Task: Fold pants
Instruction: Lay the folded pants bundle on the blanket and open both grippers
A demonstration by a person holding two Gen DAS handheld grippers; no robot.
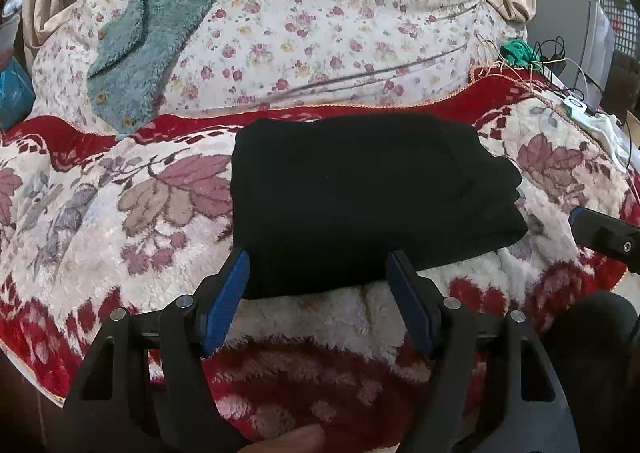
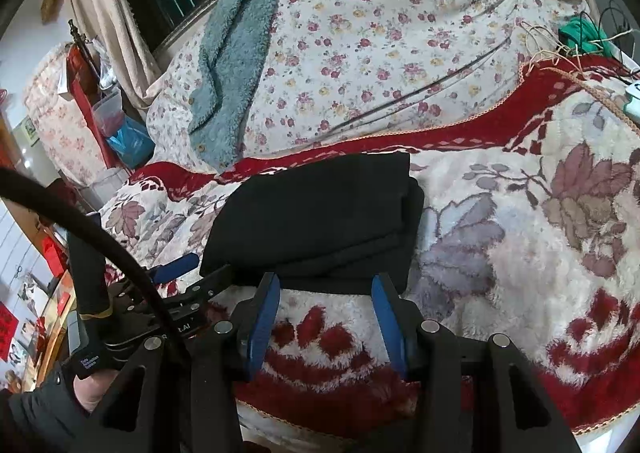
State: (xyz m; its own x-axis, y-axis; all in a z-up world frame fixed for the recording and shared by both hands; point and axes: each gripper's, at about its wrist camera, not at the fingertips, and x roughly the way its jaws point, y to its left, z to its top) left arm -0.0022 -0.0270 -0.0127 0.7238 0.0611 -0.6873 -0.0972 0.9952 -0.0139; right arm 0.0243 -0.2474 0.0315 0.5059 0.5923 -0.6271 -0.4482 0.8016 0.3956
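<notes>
black pants (image 1: 360, 197) are seen lying as a compact folded stack on the red-and-cream floral blanket (image 1: 120, 213), layers showing at the right edge. the folding is judged all but done. the left gripper (image 1: 320, 285) and right gripper (image 2: 326, 313) are held with jaws apart at the near edge, nothing clasped. at most a light press or squaring of the edges is called for. a teal fleece garment (image 1: 132, 41) is draped well behind on the flowered quilt (image 1: 320, 25); nothing is found in the way.
</notes>
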